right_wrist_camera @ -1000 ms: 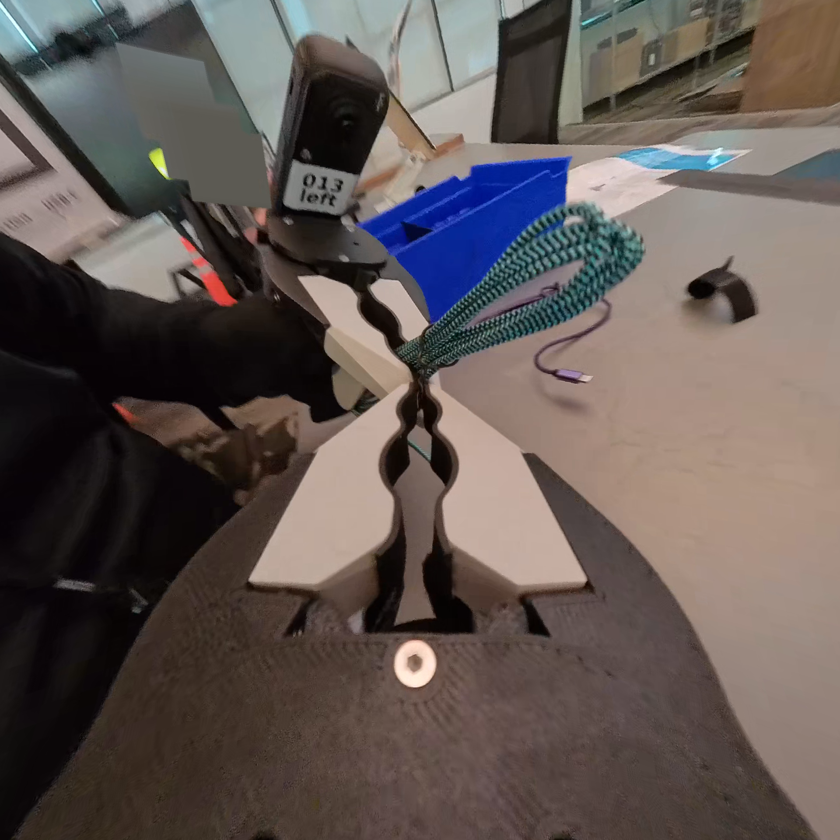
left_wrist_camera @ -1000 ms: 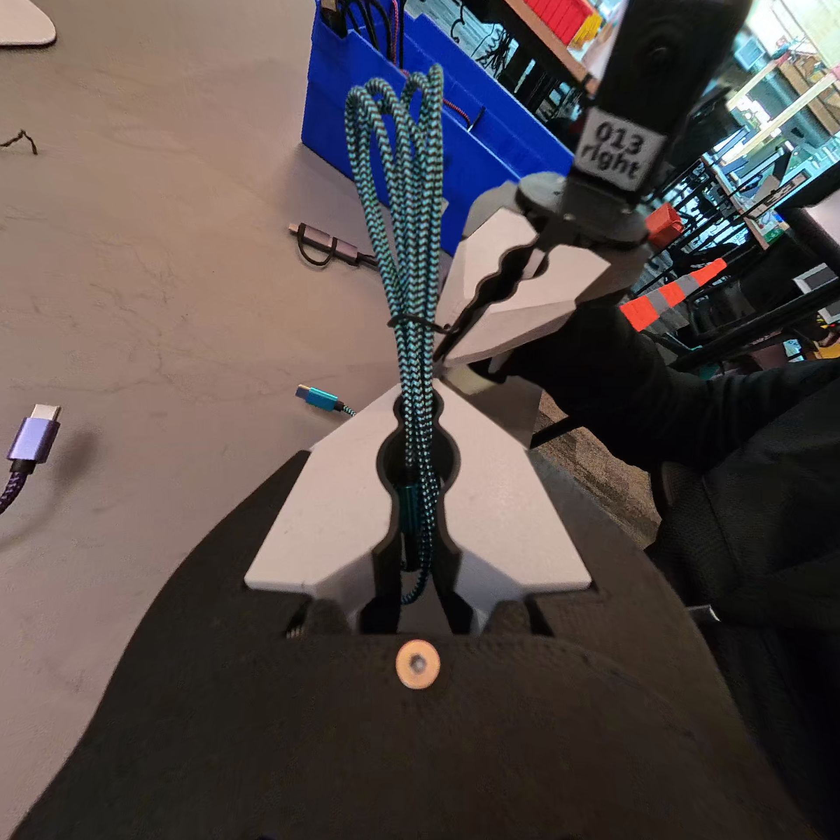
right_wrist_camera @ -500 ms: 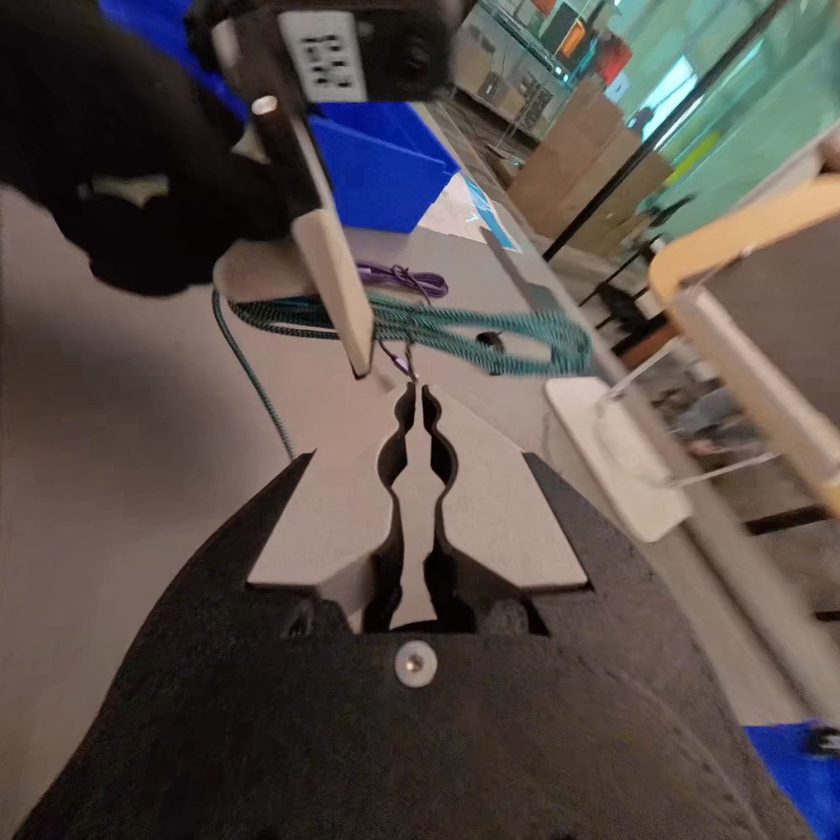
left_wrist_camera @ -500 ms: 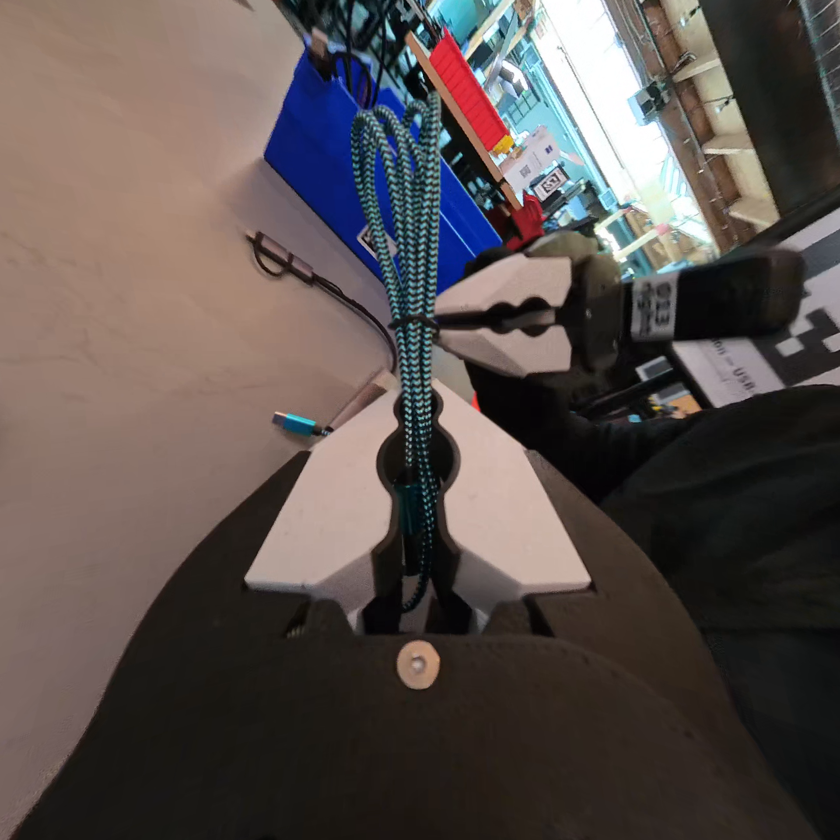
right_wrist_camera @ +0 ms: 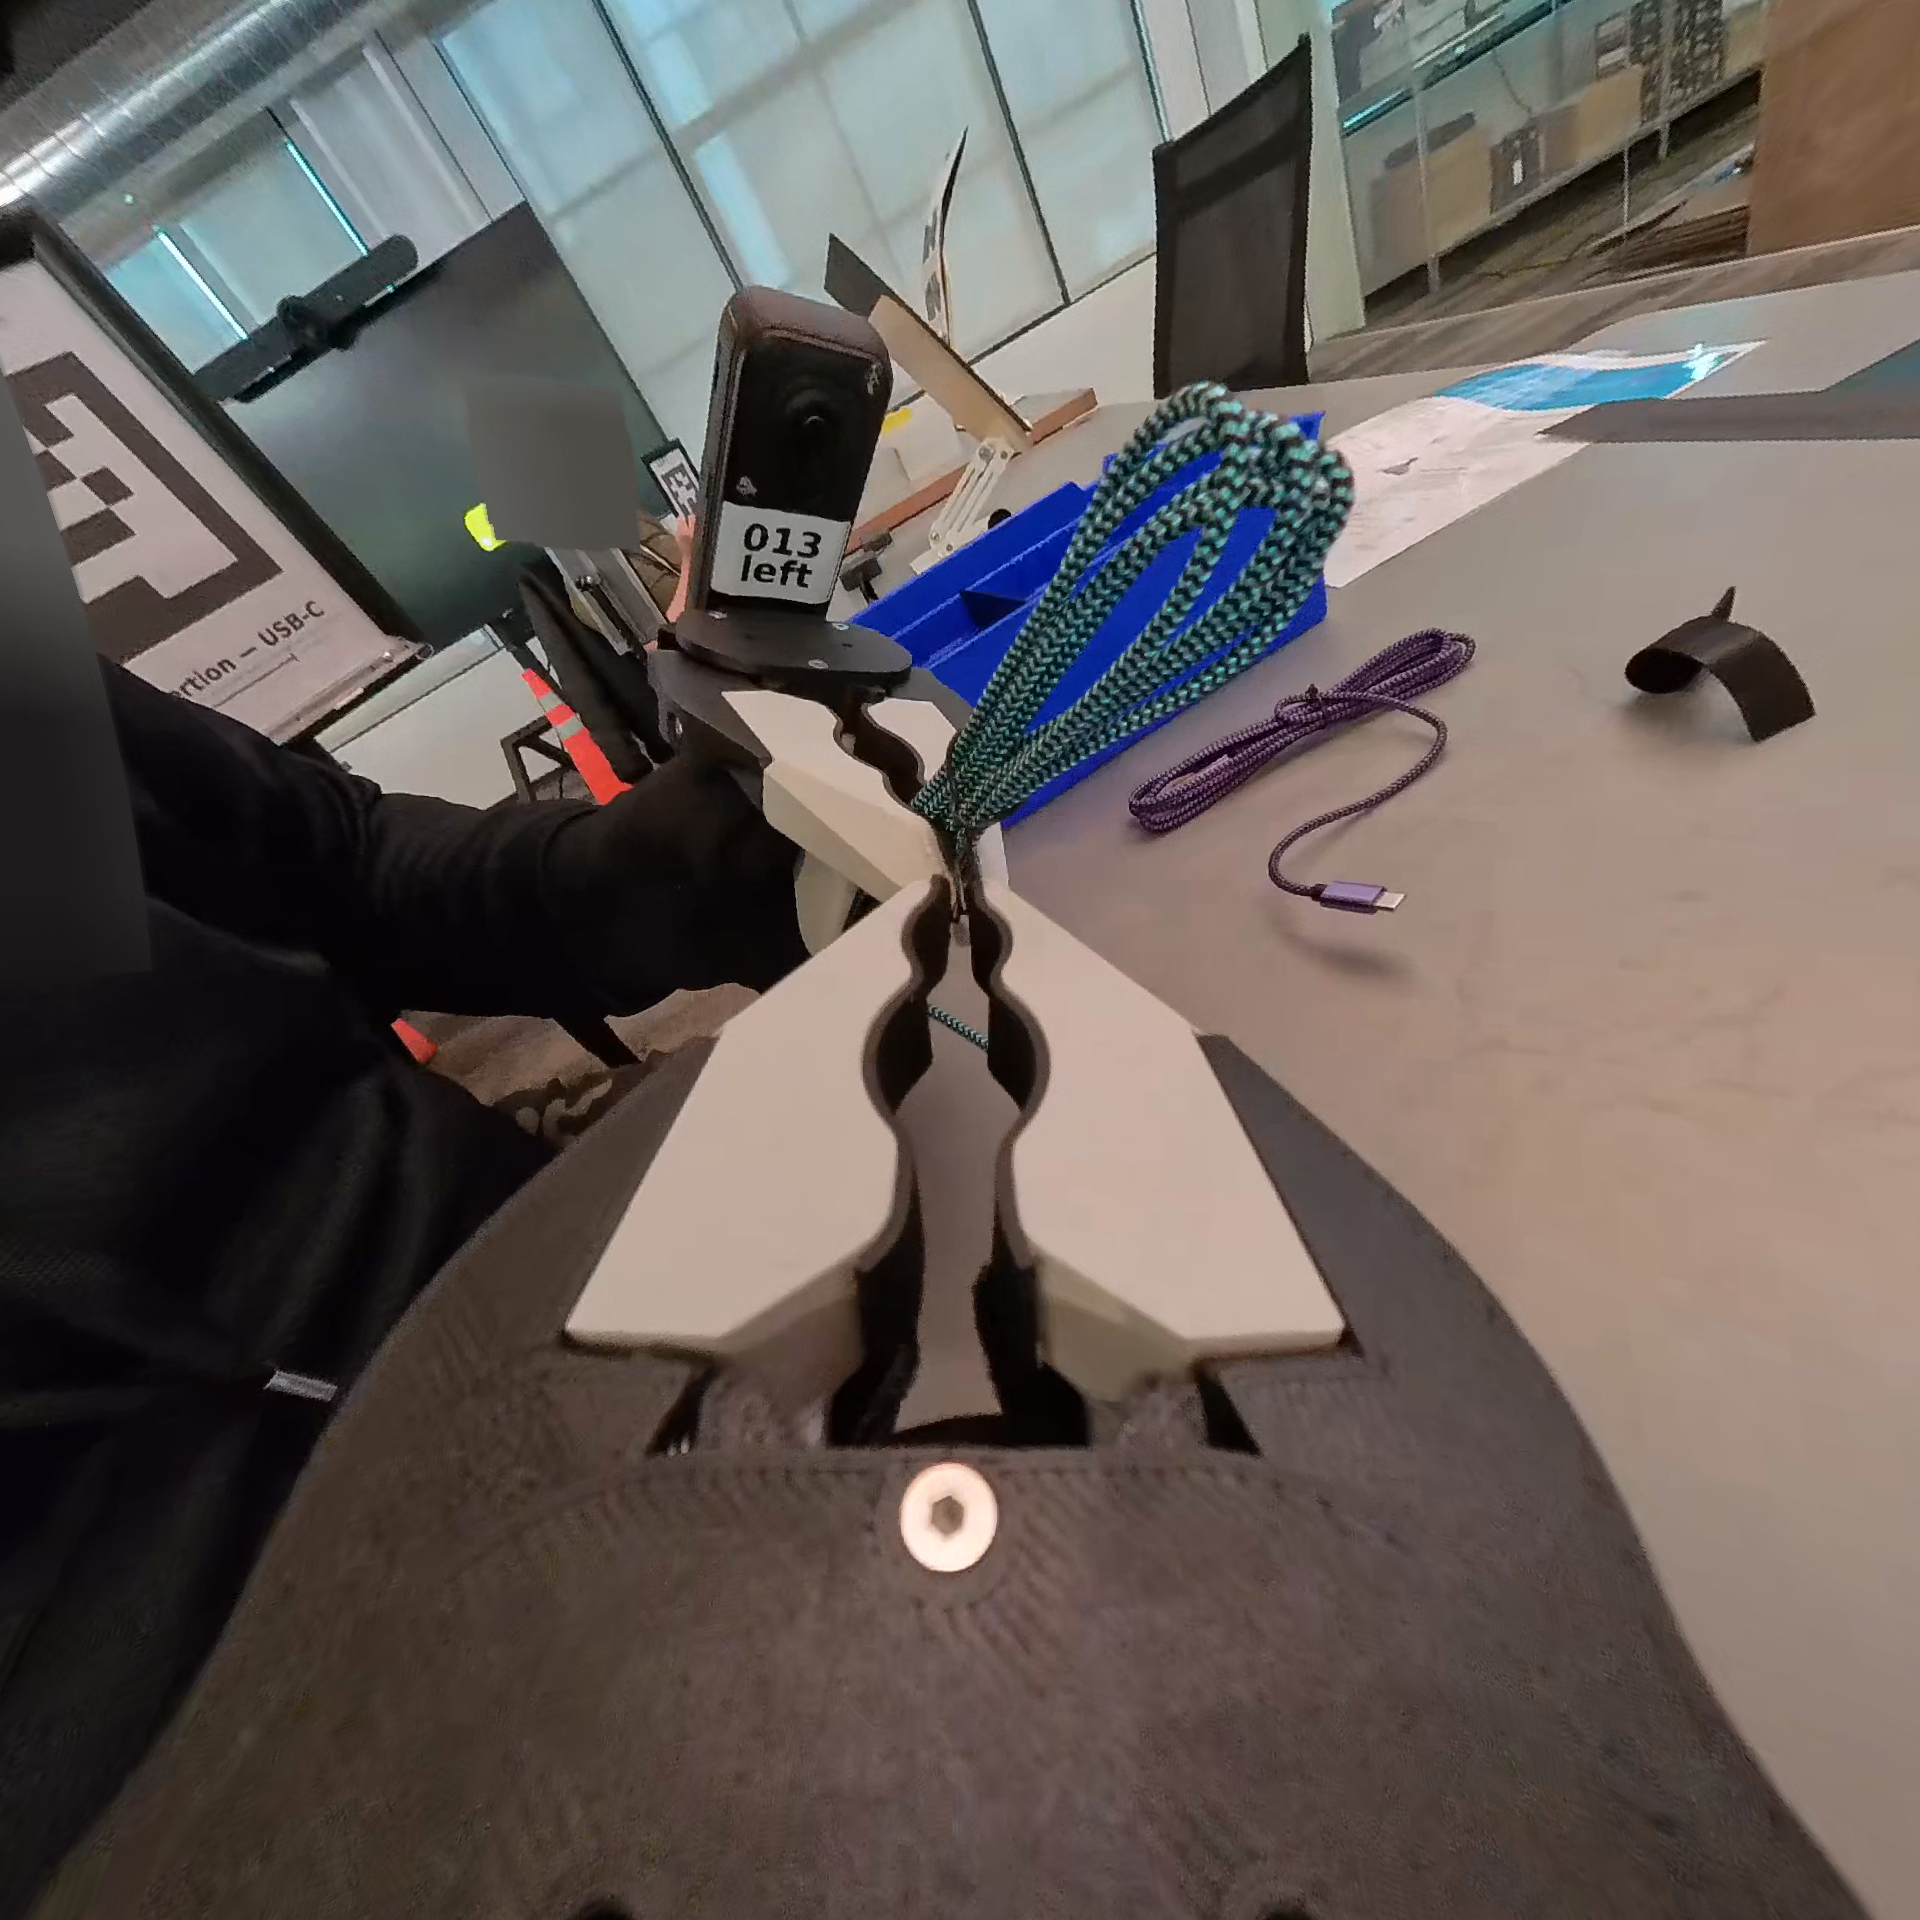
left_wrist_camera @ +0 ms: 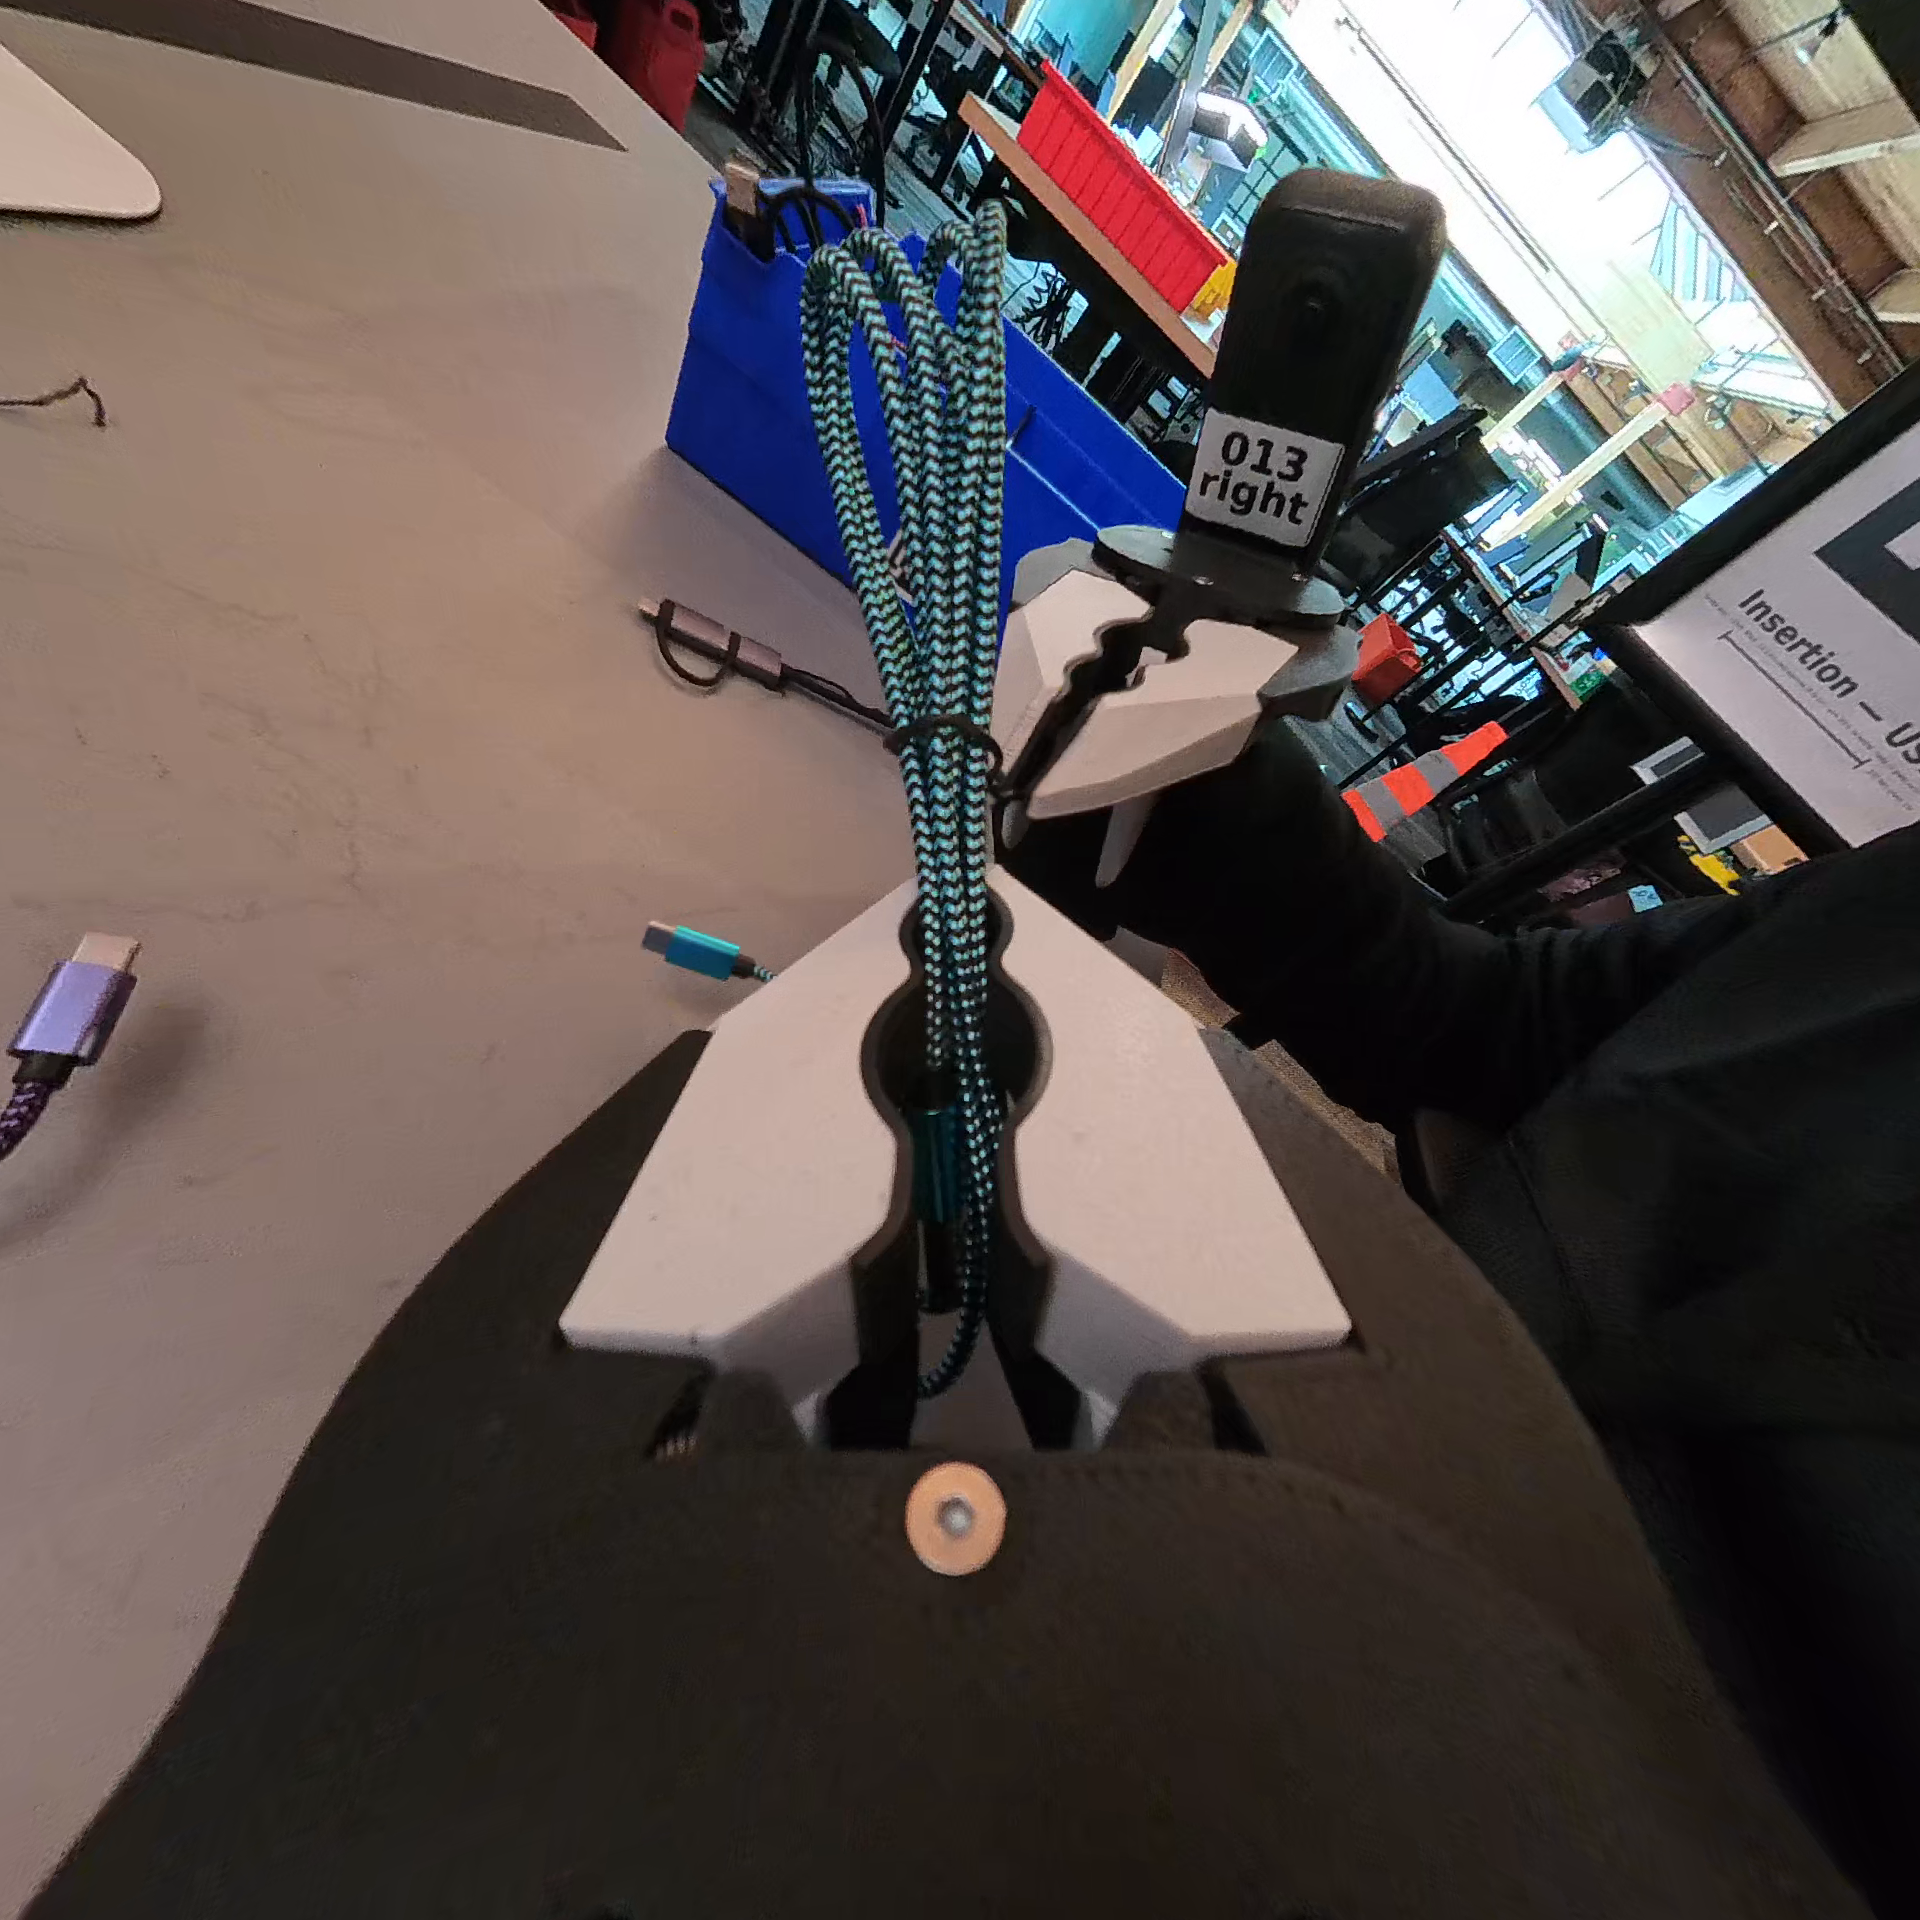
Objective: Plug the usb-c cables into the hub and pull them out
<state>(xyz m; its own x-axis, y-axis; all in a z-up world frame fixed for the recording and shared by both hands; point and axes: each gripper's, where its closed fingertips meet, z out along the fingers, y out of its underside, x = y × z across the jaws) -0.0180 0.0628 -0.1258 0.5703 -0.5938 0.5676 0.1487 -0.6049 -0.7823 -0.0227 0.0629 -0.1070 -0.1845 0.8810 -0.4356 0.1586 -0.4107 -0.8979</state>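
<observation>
My left gripper is shut on a coiled teal-and-black braided cable bundle, whose loops stand up above the fingers. A thin black tie binds the bundle just above them. My right gripper is shut on that tie, tip to tip with the left gripper; it also shows in the left wrist view. The bundle's loops lean over the table. The cable's teal USB-C plug lies on the table. A small grey hub with a black lead lies beyond it.
A blue bin with cables stands behind the bundle, also seen in the right wrist view. A purple braided cable with its plug lies on the grey table. A curled black strap lies farther right. The tips of both grippers are at nearly the same place. The small grey hub is about equally far from each gripper, around 20 cm.
Both grippers rolled and swung half a second ago and are back near their pose of one second ago. The bundle stays in my left gripper and the right stays at the tie.
</observation>
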